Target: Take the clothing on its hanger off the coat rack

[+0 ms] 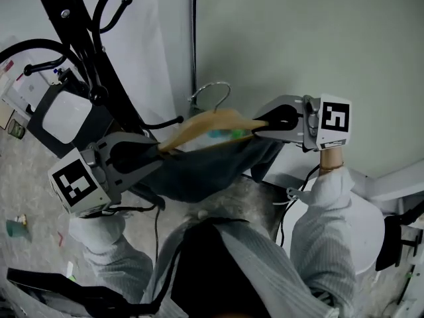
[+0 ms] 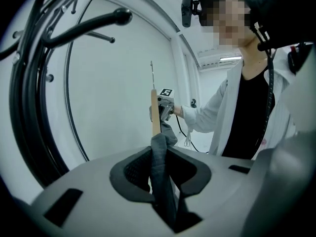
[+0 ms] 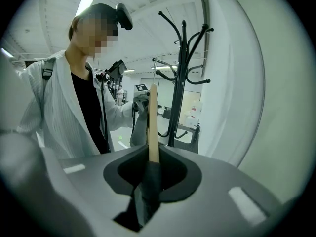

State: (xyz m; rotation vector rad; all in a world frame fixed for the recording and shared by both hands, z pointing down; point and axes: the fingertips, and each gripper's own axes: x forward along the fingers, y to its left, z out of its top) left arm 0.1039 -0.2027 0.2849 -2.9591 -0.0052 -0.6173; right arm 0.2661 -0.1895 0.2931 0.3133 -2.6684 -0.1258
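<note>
A wooden hanger (image 1: 207, 127) with a metal hook (image 1: 211, 95) carries a dark grey garment (image 1: 202, 169). It hangs in the air between my two grippers, clear of the black coat rack (image 1: 83, 52). My left gripper (image 1: 154, 152) is shut on the hanger's left end and the cloth over it (image 2: 160, 174). My right gripper (image 1: 260, 128) is shut on the right end, where wood and cloth (image 3: 152, 174) sit between the jaws. The hook touches no arm of the rack.
The rack's curved arms (image 2: 86, 26) rise at the left, close to my left gripper. A pale wall (image 1: 298, 38) with a thin vertical pipe (image 1: 193, 32) stands behind. A white round stand (image 1: 361, 224) is at the right, and small items lie on the floor (image 1: 26, 204).
</note>
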